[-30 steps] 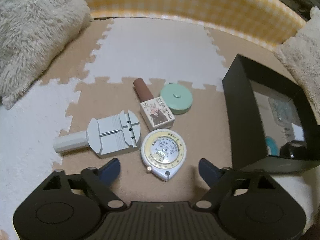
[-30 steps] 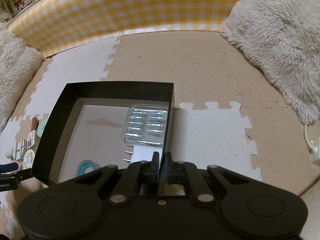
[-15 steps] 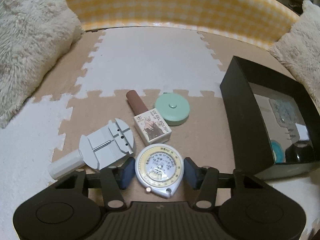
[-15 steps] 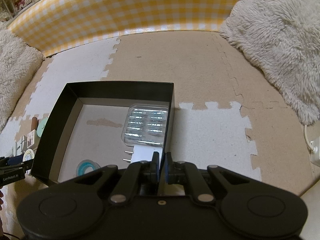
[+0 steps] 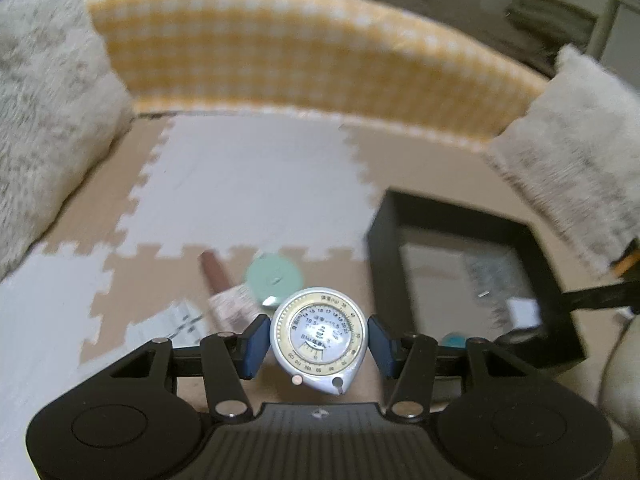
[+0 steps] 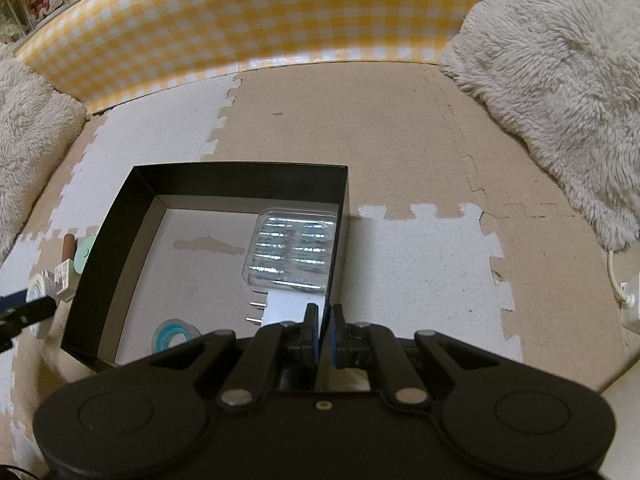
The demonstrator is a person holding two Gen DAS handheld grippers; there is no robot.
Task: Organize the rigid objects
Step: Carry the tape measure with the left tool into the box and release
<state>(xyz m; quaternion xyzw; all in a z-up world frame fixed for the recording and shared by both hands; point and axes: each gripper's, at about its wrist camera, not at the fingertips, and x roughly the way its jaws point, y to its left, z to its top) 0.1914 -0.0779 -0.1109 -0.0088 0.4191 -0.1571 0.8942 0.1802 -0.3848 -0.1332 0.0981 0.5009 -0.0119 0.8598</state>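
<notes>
My left gripper (image 5: 318, 340) is shut on a round white tape measure with a yellow dial (image 5: 318, 336) and holds it above the foam mat. Below it lie a brown-capped gel polish bottle (image 5: 226, 288), a mint green round case (image 5: 274, 276) and a grey watch tool (image 5: 164, 326), all blurred. A black box (image 6: 240, 184) stands on the mat; in the left wrist view it (image 5: 384, 240) is to the right. My right gripper (image 6: 324, 330) is shut on the box's right wall. Inside lie a clear plastic case (image 6: 294, 250), a white plug (image 6: 288, 308) and a teal tape roll (image 6: 174, 334).
A yellow checked barrier (image 6: 240, 24) bounds the far side of the mat. Fluffy cushions sit at the right (image 6: 560, 72) and left (image 5: 44, 128). A white cable and socket (image 6: 624, 300) lie at the right edge.
My left gripper closed on the tape measure and lifted it off the mat, moving toward the box. The right gripper has stayed still on the box wall.
</notes>
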